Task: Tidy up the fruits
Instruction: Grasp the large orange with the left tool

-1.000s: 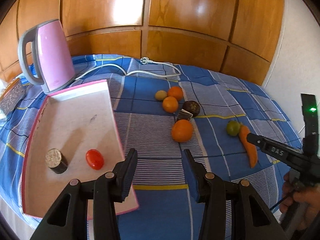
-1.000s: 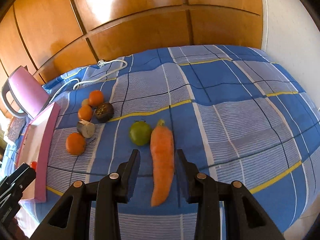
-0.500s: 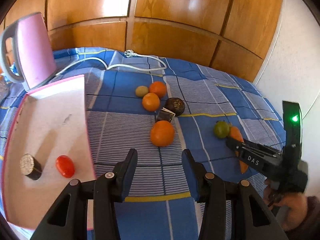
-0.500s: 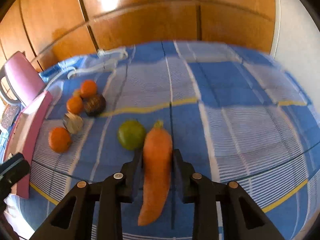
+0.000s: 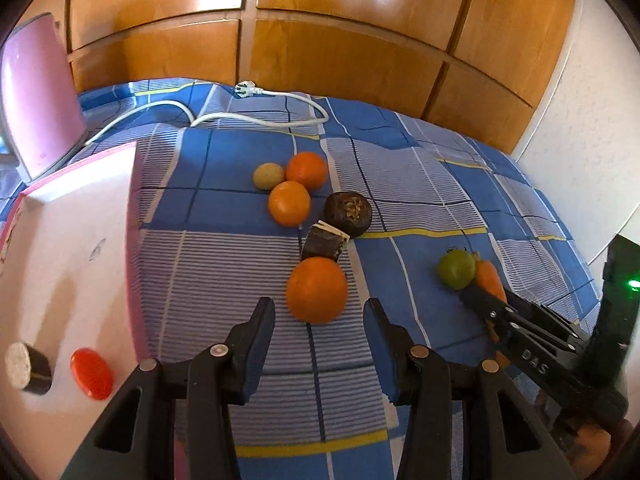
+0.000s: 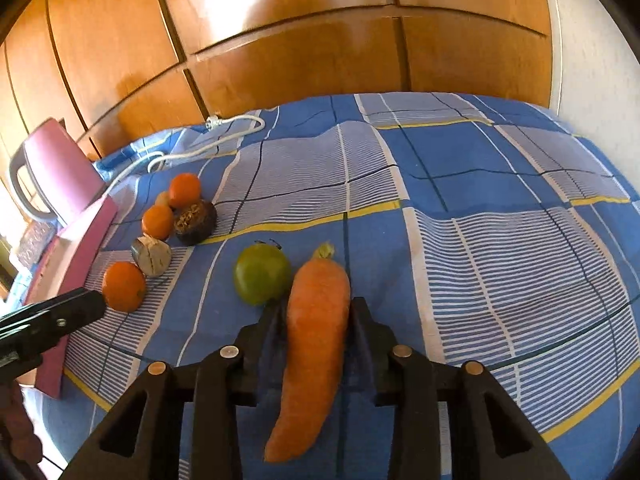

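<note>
Carrot (image 6: 316,336) now sits clamped between the right tool's (image 6: 318,316) opening jaws, on the bed; earlier it lay loose. Left tool (image 5: 320,320), jaws apart, has closed in on the orange (image 5: 317,289) just ahead, tilted downward.

Left gripper (image 5: 319,312), lower centre of left wrist view: matte black plastic, two flat tapered fingers (image 5: 256,328) w/ blue-tinted inner pads, round silver rivets on the linkage arms, triangular cut-outs lower down. Right gripper (image 6: 316,312), lower centre of right wrist view: same build, black w/ silver rivets. Seen at right edge of left view it carries white "DAS" lettering + a black upright block w/ green LED.
</note>
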The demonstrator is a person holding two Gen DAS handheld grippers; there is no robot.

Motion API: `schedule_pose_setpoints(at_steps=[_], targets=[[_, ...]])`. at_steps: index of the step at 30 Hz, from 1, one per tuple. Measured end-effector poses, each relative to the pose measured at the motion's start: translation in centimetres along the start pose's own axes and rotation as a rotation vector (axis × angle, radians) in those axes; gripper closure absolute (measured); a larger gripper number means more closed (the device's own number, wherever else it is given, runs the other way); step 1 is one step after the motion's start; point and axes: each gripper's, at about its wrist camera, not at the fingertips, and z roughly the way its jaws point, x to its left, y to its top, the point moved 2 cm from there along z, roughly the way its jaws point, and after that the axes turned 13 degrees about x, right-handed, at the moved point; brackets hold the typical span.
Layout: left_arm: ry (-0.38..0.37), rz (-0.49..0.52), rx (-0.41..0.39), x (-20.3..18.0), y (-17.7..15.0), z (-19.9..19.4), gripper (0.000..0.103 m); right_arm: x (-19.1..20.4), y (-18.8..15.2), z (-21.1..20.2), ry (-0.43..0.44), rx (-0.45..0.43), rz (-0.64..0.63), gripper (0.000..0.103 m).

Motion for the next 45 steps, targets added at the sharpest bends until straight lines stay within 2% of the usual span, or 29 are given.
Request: schedule_pose_setpoints(at_steps=[5, 11, 12, 14, 16, 21, 23, 29, 35, 45], targets=[[0.007, -0.005, 0.011, -0.2, 1.1, 1.2, 0.053, -0.4, 0.0, 0.0, 0.037, -0.014, 0.022, 0.067], [0.02, 0.001, 0.026, -0.3, 1.9, 2.7, 0.054, -0.4, -0.1, 0.0, 0.039, -0.02, 0.023, 0.067], [0.022, -0.003, 0.031, -0.2, 2.0, 3.0, 0.056, -0.4, -0.1, 0.0, 0.038, -0.02, 0.023, 0.067], [0.03, -0.013, 0.04, 0.0, 2.0, 3.5, 0.067, -0.4, -0.1, 0.0, 0.032, -0.02, 0.019, 0.067], [0.029, -0.016, 0.023, 0.0, 1.8, 3.5, 0.067, -0.3, -0.1, 0.0, 0.024, -0.02, 0.013, 0.067], [0.042, -0.005, 0.006, -0.4, 0.6, 2.8, 0.068, -0.1, -0.1, 0.0, 0.002, -0.017, -0.001, 0.068], [0.04, 0.01, 0.0, -0.7, -0.3, 2.5, 0.068, 0.0, 0.0, 0.0, -0.016, -0.014, -0.003, 0.072], [0.049, 0.036, -0.021, -0.9, -2.8, 1.8, 0.068, 0.1, 0.0, -0.1, -0.032, 0.003, -0.01, 0.072], [0.035, 0.032, -0.02, -0.8, -3.2, 1.6, 0.068, 0.2, -0.5, -0.6, -0.026, 0.033, -0.017, 0.072], [0.058, 0.03, -0.028, -1.0, -4.4, 0.9, 0.068, 0.9, -1.6, -1.2, -0.049, 0.059, -0.037, 0.072]])
